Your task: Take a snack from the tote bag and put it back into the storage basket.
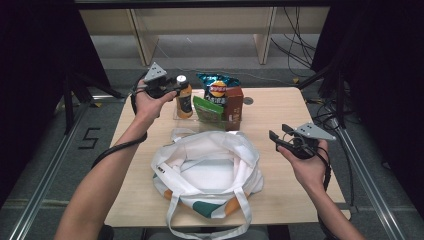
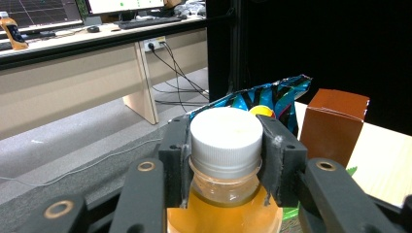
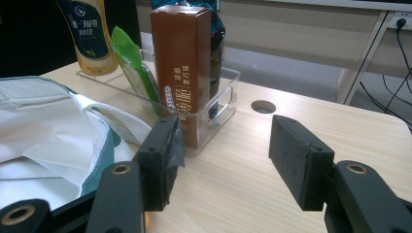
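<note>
An orange drink bottle (image 1: pixel 184 101) with a white cap (image 2: pixel 226 133) stands at the left end of a clear tray (image 1: pixel 176 116). My left gripper (image 1: pixel 178 85) is shut on the bottle's cap and neck; in the left gripper view its pads (image 2: pixel 176 160) press both sides of the cap. Also in the tray are a blue chips bag (image 1: pixel 216 86), a green packet (image 1: pixel 207 109) and a brown carton (image 1: pixel 233 106). A white tote bag (image 1: pixel 207 167) lies open in front of the tray. My right gripper (image 1: pixel 278 134) hovers open over the table's right side, nothing between its jaws (image 3: pixel 226 160).
The wooden table (image 1: pixel 280 107) has a round hole (image 3: pixel 263 106) behind the tray. Black cables trail on the floor at the back right (image 1: pixel 300 50). The tote's handles (image 1: pixel 210 230) hang over the near edge. Bare wood lies to the right of the bag.
</note>
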Demonstrator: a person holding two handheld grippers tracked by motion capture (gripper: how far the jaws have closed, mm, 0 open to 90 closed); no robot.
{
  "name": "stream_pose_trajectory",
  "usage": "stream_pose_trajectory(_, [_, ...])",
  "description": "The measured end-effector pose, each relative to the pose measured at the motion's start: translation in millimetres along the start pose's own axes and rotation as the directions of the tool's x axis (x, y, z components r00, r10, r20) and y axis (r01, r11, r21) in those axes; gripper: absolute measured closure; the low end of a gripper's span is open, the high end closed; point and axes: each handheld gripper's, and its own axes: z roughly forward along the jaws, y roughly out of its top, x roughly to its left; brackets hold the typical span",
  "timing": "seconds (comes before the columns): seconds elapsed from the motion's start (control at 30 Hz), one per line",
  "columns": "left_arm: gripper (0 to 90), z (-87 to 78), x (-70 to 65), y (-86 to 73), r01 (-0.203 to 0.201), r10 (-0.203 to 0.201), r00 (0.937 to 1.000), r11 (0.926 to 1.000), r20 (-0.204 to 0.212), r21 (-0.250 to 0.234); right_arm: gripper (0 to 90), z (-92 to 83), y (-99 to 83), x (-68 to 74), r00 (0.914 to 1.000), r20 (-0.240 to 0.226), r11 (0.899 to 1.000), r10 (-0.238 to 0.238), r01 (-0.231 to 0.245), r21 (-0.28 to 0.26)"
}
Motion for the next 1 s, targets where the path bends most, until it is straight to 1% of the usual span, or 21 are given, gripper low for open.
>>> stream_pose_trajectory(0.03, [58.7, 0.6, -0.2, -0.5, 0.006, -0.006, 1.0, 1.0, 0.0, -0.002, 45.4, 0.1, 0.0, 0.7, 0.9999, -0.002, 1.0, 0.012, -0.012, -0.002])
stream_pose_trajectory(0.1, [58.7, 1.0, 0.3, -0.9, 0.001, -0.001, 1.0, 1.0, 0.001, 0.001, 45.4, -0.3, -0.3, -0.9, 0.9999, -0.009, 1.0, -0.006, 0.006, 0.012])
stream_pose_trajectory(0.13, [58.6, 1.1, 0.4, -1.0, 0.001, -0.001, 1.0, 1.0, 0.001, 0.003, 45.4, -0.7, -0.4, -0.3, 0.9999, -0.01, 1.0, 0.006, -0.006, 0.018])
stream_pose_trajectory(0.2, [58.6, 1.6, 0.5, -1.2, 0.005, -0.005, 1.0, 1.0, 0.0, 0.003, 45.4, -0.3, -0.4, 0.3, 0.9999, -0.009, 1.0, 0.011, -0.011, 0.007])
stream_pose_trajectory(0.23, [58.6, 1.8, 0.6, -1.3, 0.005, -0.005, 1.0, 1.0, -0.001, 0.002, 45.4, -0.1, -0.1, -1.0, 0.9999, -0.01, 1.0, -0.006, 0.006, 0.004])
stream_pose_trajectory(0.27, [58.6, 1.8, 0.6, -1.3, 0.005, -0.005, 1.0, 1.0, -0.001, 0.002, 45.4, -0.1, -0.1, -1.0, 0.9999, -0.01, 1.0, -0.006, 0.006, 0.004])
stream_pose_trajectory(0.33, [58.6, 2.0, 0.8, -1.4, 0.004, -0.004, 1.0, 1.0, -0.002, 0.003, 45.4, -0.8, -0.1, 0.1, 0.9999, -0.012, 1.0, 0.011, -0.011, 0.015])
stream_pose_trajectory(0.4, [58.6, 2.3, 1.4, -1.9, 0.001, -0.001, 1.0, 1.0, -0.001, 0.006, 45.4, -0.3, -0.5, 0.2, 0.9999, -0.007, 1.0, 0.012, -0.012, 0.005])
stream_pose_trajectory(0.53, [58.7, 2.7, 1.6, -2.6, 0.002, -0.002, 1.0, 1.0, 0.0, 0.007, 45.4, -0.3, -0.4, 0.2, 0.9999, -0.009, 1.0, 0.011, -0.011, 0.008])
stream_pose_trajectory(0.57, [58.6, 3.1, 2.1, -3.3, 0.001, -0.001, 1.0, 1.0, 0.0, 0.01, 45.4, 0.5, -0.3, -0.7, 0.9999, -0.015, 1.0, -0.004, 0.004, 0.007])
stream_pose_trajectory(0.6, [58.7, 3.1, 2.1, -3.3, 0.001, -0.001, 1.0, 1.0, 0.0, 0.01, 45.4, 0.5, -0.3, -0.7, 0.9999, -0.015, 1.0, -0.004, 0.004, 0.007])
stream_pose_trajectory(0.63, [58.6, 3.3, 2.7, -3.8, 0.002, -0.002, 1.0, 0.9999, -0.002, 0.013, 45.4, 1.7, -0.4, -1.5, 0.9996, -0.019, 1.0, -0.019, 0.019, 0.005])
stream_pose_trajectory(0.67, [58.7, 3.3, 2.7, -3.8, 0.002, -0.002, 1.0, 0.9999, -0.002, 0.013, 45.4, 1.7, -0.4, -1.5, 0.9996, -0.019, 1.0, -0.019, 0.019, 0.005])
stream_pose_trajectory(0.7, [58.6, 3.2, 3.5, -4.4, 0.001, -0.001, 1.0, 0.9999, -0.004, 0.015, 45.4, 1.0, -0.4, -1.1, 0.9997, -0.017, 1.0, -0.017, 0.018, 0.016])
stream_pose_trajectory(0.8, [58.6, 3.3, 3.9, -5.1, 0.005, -0.005, 1.0, 0.9998, -0.007, 0.018, 45.4, 1.1, -0.2, -0.8, 0.9997, -0.017, 1.0, -0.016, 0.016, 0.015])
stream_pose_trajectory(0.83, [58.6, 3.5, 4.8, -5.6, 0.001, -0.001, 1.0, 0.9998, -0.008, 0.018, 45.4, 1.6, -0.4, -1.4, 0.9996, -0.017, 1.0, -0.021, 0.021, 0.003])
stream_pose_trajectory(0.87, [58.6, 3.5, 4.8, -5.6, 0.001, -0.001, 1.0, 0.9998, -0.008, 0.018, 45.4, 1.5, -0.4, -1.5, 0.9996, -0.017, 1.0, -0.021, 0.022, 0.003])
stream_pose_trajectory(0.93, [58.6, 4.0, 5.2, -5.8, 0.003, -0.003, 1.0, 0.9998, -0.009, 0.017, 45.4, 1.6, -0.5, -1.5, 0.9996, -0.021, 1.0, -0.017, 0.017, 0.005])
stream_pose_trajectory(0.97, [58.7, 4.3, 5.3, -5.9, 0.004, -0.004, 1.0, 0.9999, -0.009, 0.017, 45.4, 0.7, -0.4, -1.3, 0.9998, -0.011, 1.0, -0.018, 0.018, 0.013])
stream_pose_trajectory(1.0, [58.7, 4.4, 5.4, -5.8, 0.003, -0.003, 1.0, 0.9998, -0.009, 0.019, 45.4, 0.7, -0.4, -1.3, 0.9998, -0.011, 1.0, -0.018, 0.018, 0.013])
